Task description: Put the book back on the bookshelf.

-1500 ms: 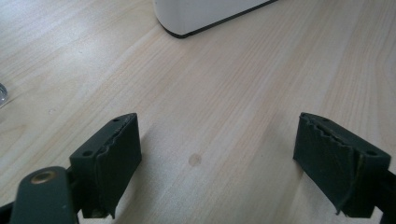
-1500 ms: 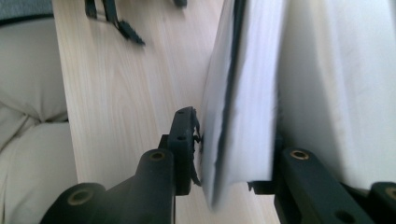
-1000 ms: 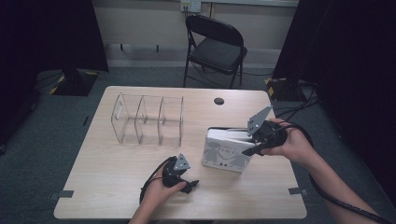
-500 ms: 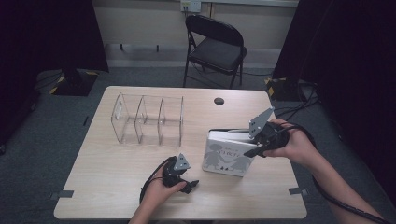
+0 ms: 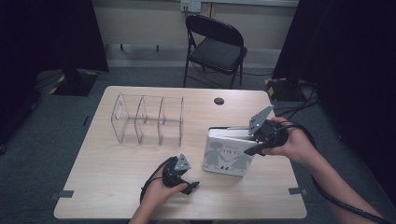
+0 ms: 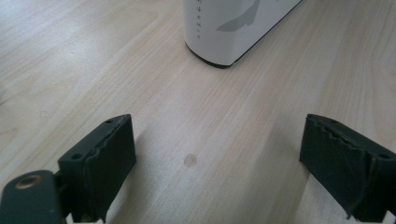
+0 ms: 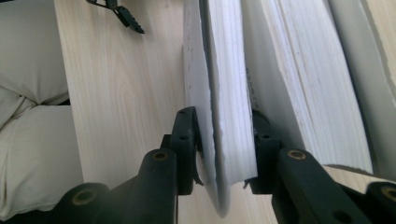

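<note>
1. Going left to right on the table (image 5: 107,186): there's one clear organizer (image 5: 147,119) sitting at about 10 o'clock from the table's middle. It's got three slots side by side, all see-through. No label I can make out on it.

2. Next is the left gripper (image 5: 190,185), down at roughly 6 o'clock near the front edge, held low over the wood. In the left gripper view its jaws are spread wide with bare tabletop between them, and they've just been opening a bit more. Nothing's in them.

3. Then the books (image 5: 229,154), at around 4 o'clock from the table's middle, standing on edge and leaning a bit. From the right gripper view I count roughly three, but I wouldn't swear to it. The front one has a white cover with grey silhouette figures that look like they're holding hands, plus a small line of writing between them that's too small to read. In the left gripper view the spine of the near book (image 6: 224,28) has tiny vertical characters, also unreadable.

4. The right gripper (image 5: 252,150) comes in at 3 o'clock, on the top right corner of the books. In the right gripper view its jaws sit on either side of the front book (image 7: 224,121), pinching its cover and pages, though they've just been loosening a little. The pads look like they're touching both faces.

5. One small dark hole (image 5: 219,101) in the table at 12 o'clock, and one folding chair (image 5: 215,46) behind the table.
</note>
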`<state>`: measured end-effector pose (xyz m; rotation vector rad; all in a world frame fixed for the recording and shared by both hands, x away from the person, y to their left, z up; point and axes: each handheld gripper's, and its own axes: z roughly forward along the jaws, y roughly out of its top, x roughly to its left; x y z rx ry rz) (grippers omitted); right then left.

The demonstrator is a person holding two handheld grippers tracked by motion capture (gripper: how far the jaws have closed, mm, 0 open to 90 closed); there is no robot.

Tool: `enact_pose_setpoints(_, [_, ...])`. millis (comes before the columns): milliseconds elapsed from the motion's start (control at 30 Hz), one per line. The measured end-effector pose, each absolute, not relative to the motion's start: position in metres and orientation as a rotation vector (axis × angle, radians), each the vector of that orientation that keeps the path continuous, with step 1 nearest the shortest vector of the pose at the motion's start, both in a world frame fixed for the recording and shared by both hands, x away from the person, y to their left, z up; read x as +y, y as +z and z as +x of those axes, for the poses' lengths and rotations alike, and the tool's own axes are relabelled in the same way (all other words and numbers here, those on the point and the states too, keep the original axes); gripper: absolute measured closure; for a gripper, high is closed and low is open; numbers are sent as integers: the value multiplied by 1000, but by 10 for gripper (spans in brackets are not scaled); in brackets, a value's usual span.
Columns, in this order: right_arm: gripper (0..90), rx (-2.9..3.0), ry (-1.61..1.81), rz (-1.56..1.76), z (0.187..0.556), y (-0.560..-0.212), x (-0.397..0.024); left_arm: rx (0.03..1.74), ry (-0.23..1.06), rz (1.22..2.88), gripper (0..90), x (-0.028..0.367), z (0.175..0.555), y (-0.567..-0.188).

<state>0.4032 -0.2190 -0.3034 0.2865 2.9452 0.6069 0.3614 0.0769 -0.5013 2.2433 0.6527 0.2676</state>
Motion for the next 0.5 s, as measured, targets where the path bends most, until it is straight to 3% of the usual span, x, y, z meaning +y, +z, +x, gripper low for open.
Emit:
enact_pose_setpoints(200, [635, 2931, 622, 307, 405, -305, -223, 632, 252, 2270, 19, 74, 362, -501])
enact_pose_setpoints(500, [585, 2921, 648, 322, 406, -307, -228, 661, 228, 2336, 56, 72, 365, -494])
